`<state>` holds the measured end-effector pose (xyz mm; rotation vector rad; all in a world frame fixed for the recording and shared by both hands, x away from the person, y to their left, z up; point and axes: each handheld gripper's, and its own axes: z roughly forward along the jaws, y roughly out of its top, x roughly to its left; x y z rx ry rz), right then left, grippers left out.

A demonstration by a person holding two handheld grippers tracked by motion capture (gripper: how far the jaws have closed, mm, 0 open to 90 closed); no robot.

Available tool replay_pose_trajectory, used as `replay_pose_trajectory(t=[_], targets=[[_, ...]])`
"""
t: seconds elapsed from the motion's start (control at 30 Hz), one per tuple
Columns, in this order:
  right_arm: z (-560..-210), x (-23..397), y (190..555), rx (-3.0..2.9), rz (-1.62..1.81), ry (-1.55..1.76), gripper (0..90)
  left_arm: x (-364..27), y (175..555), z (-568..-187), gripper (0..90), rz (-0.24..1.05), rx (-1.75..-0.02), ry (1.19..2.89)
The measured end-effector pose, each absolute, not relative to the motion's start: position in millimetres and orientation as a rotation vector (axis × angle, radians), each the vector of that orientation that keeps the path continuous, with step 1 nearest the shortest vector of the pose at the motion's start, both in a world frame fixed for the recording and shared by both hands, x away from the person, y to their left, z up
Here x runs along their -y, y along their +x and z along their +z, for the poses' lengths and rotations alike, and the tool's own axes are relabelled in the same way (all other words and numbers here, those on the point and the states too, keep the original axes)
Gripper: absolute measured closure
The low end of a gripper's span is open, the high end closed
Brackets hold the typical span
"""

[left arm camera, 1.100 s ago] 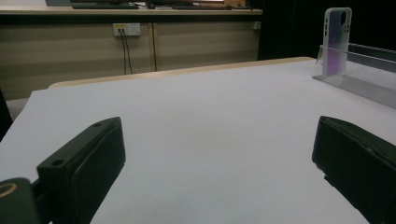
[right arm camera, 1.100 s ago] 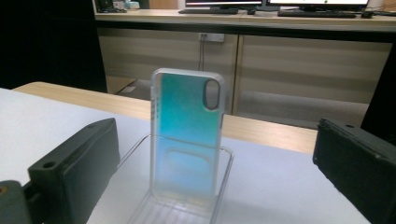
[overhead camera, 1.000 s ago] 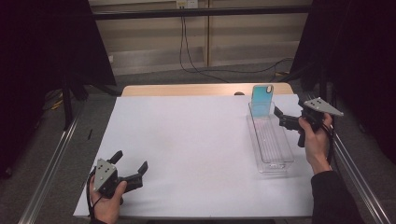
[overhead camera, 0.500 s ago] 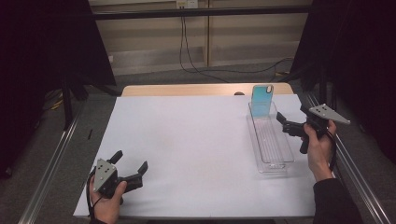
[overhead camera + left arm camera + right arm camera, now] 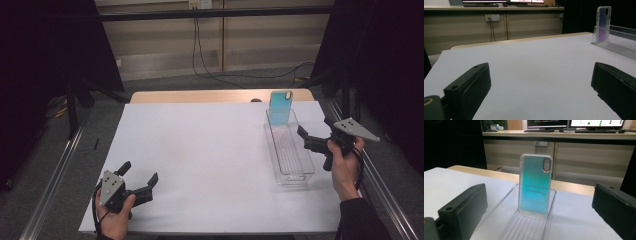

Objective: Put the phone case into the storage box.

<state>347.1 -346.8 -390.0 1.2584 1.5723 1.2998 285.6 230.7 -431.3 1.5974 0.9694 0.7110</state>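
High view: the left tool (image 5: 140, 176) rests at the bench's (image 5: 210, 150) near left corner, jaws wide and empty. The right tool (image 5: 311, 141) hangs at the right edge, just beside the clear tray (image 5: 295, 172), jaws wide. A case (image 5: 280, 107) stands upright at the tray's far end.

Left gripper view: wide jaws over bare bench (image 5: 534, 75); the case (image 5: 603, 23) stands far right.

Right gripper view: the case (image 5: 534, 185) stands between the wide jaws, well ahead, in the tray (image 5: 506, 225).

Both your hand-held grippers are open and hold nothing.

Your left hand-held gripper (image 5: 137, 178) sits low at the near left, jaws spread wide and pointing forward-right. Your right hand-held gripper (image 5: 311, 138) is raised at the far right, jaws apart, pointing left.
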Motion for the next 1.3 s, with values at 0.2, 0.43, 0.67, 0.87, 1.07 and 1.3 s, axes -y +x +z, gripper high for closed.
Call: replay_pose_trajectory(t=[0.2,0.43,0.67,0.87,1.07,1.3], targets=[[-389.8,347.0,340.4,-1.573,1.304,1.263,0.0,-229.7,286.0,-432.2,2.5,0.702,-0.964,1.609],[-392.9,346.6,331.0,-1.576,1.291,1.261,0.0,-230.1,285.5,-432.1,2.6,0.705,-0.966,1.603],[-391.7,342.4,318.8,-1.574,1.284,1.250,0.0,-230.0,284.6,-431.6,2.5,0.704,-0.967,1.602],[-393.0,339.9,311.1,-1.567,1.281,1.251,0.0,-230.2,284.2,-431.9,2.6,0.703,-0.969,1.600],[-392.3,337.7,298.5,-1.562,1.288,1.246,0.0,-229.2,283.1,-431.5,2.6,0.702,-0.966,1.598],[-395.9,335.4,289.2,-1.572,1.280,1.244,0.0,-229.9,280.9,-430.2,2.6,0.697,-0.971,1.581]])
